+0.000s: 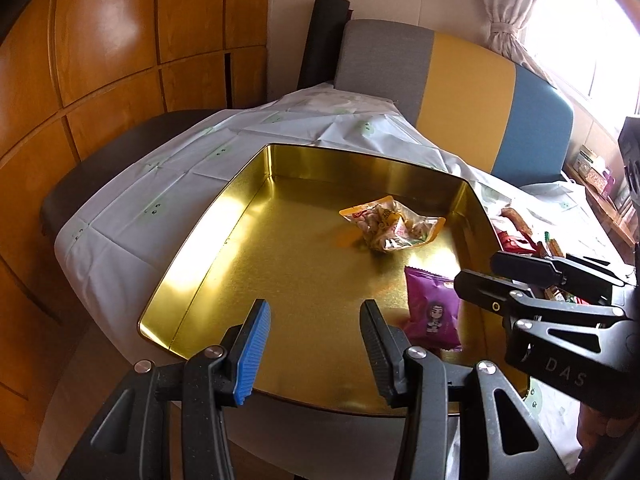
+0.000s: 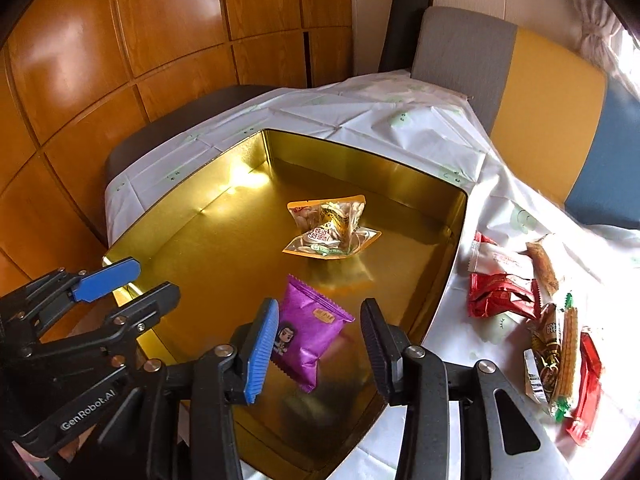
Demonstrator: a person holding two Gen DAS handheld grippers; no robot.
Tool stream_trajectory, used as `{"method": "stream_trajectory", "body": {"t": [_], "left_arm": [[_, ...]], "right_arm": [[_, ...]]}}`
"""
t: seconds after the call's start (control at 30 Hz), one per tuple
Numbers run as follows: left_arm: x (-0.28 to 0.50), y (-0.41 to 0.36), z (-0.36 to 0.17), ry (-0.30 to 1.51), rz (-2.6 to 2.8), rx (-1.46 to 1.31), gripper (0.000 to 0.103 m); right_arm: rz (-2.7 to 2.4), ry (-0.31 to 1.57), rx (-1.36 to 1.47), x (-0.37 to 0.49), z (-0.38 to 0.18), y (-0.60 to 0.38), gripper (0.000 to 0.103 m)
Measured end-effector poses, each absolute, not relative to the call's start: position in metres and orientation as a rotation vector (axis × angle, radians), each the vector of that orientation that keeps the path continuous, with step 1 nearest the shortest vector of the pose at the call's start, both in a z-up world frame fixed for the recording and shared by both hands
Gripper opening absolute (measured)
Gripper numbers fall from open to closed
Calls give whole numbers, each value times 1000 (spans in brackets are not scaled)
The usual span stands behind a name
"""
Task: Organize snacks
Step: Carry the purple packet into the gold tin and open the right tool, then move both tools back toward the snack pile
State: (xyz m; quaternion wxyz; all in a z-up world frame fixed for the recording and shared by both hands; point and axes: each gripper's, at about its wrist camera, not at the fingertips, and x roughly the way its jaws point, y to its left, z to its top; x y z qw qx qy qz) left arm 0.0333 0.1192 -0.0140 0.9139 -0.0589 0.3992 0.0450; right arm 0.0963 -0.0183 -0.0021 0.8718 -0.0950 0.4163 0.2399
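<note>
White tablecloth [image 2: 400,128] carries the gold tin [image 2: 224,248] – purple packet [image 2: 308,336] lies inside, released below the spread, empty right gripper [image 2: 318,350], while remaining snacks [image 2: 532,304] wait beside the tin.

purple packet [image 1: 432,306] partly behind right gripper [image 1: 476,278]

A white tablecloth [image 2: 400,128] with faint green prints covers the middle of the frame. Behind it, upper right, stands a grey, yellow and blue chair [image 2: 552,120]. Wooden panelling [image 2: 100,60] fills the upper left, with a dark roll [image 2: 406,24] upright beside it.
</note>
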Motion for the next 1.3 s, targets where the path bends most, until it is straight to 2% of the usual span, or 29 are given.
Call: {"method": "stream_trajectory", "body": {"t": [0.33, 1.3], "left_arm": [[29, 108, -12, 822, 73, -92, 47], [27, 65, -4, 824, -13, 3, 47]], "right_arm": [[460, 809, -172, 79, 13, -36, 61], [286, 784, -170, 70, 24, -130, 69]]}}
